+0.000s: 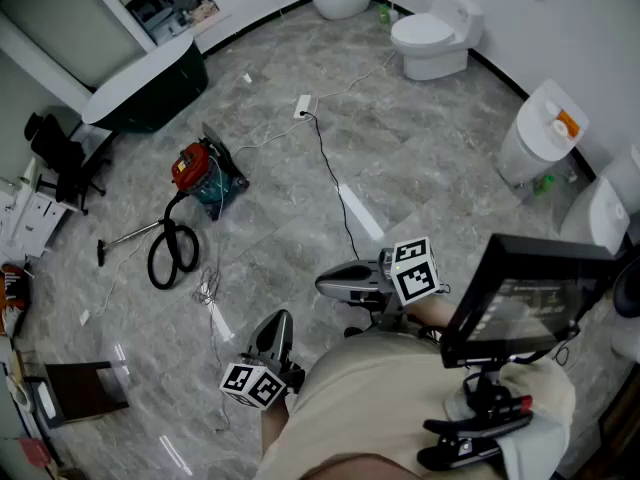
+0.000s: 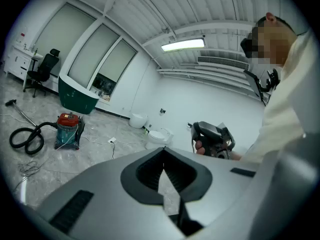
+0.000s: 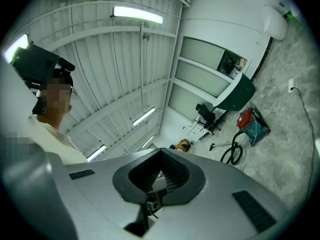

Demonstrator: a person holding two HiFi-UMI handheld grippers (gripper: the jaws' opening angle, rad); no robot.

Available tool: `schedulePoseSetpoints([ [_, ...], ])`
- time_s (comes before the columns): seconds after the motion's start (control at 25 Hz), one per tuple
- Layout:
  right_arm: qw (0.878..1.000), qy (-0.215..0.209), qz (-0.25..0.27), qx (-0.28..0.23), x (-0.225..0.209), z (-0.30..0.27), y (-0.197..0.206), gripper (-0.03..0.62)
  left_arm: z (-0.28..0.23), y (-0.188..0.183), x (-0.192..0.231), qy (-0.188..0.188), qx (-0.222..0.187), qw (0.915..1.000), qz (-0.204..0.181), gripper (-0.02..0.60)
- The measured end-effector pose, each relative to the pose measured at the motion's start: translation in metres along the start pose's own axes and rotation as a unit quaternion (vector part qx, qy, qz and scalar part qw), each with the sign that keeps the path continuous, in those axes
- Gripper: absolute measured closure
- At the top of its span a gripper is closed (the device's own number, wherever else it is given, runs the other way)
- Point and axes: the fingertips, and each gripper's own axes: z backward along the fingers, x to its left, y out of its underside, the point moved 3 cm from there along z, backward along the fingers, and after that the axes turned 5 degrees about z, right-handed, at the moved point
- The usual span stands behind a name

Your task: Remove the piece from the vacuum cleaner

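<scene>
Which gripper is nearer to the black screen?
Right. In the head view the right gripper is close by, just left of the black screen; the left gripper is farther left and lower.

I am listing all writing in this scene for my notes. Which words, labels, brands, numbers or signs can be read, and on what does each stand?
No text is readable in any view.
vacuum cleaner: brand or label too small to read.
dark screen: faint lines, too blurred to read.
orange patch on the white container: too small to read.
marker cubes: black-and-white square patterns only, no letters.
</scene>
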Motion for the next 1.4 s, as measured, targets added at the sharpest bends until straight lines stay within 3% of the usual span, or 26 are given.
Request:
schedulePoseSetpoints([
  [0.2, 0.999, 0.037, 0.017, -0.034, -0.003, 0.019, -0.015, 0.592, -0.037, -0.020, -0.006, 0.049, 0.022, 0.9982, -0.026, 0.577],
  [0.32, 0.998, 0.047, 0.019, -0.045, -0.012, 0.014, -0.025, 0.592, -0.042, -0.037, -0.001, 0.049, 0.024, 0.9977, -0.040, 0.577],
  [0.6, 0.998, 0.018, -0.005, -0.059, -0.032, 0.026, -0.056, 0.592, -0.056, -0.049, 0.003, 0.011, 0.014, 0.9988, -0.045, 0.577],
  [1.04, 0.998, -0.057, -0.038, -0.001, -0.068, 0.052, -0.096, 0.592, -0.111, -0.050, -0.012, -0.071, -0.010, 0.9963, -0.047, 0.577],
  [1.2, 0.996, -0.076, -0.044, 0.033, -0.075, 0.062, -0.102, 0.592, -0.131, -0.047, -0.017, -0.116, 0.000, 0.9920, -0.048, 0.577],
  [1.4, 0.995, -0.074, -0.052, 0.038, -0.085, 0.075, -0.104, 0.592, -0.146, -0.045, -0.022, -0.125, 0.018, 0.9902, -0.060, 0.577],
])
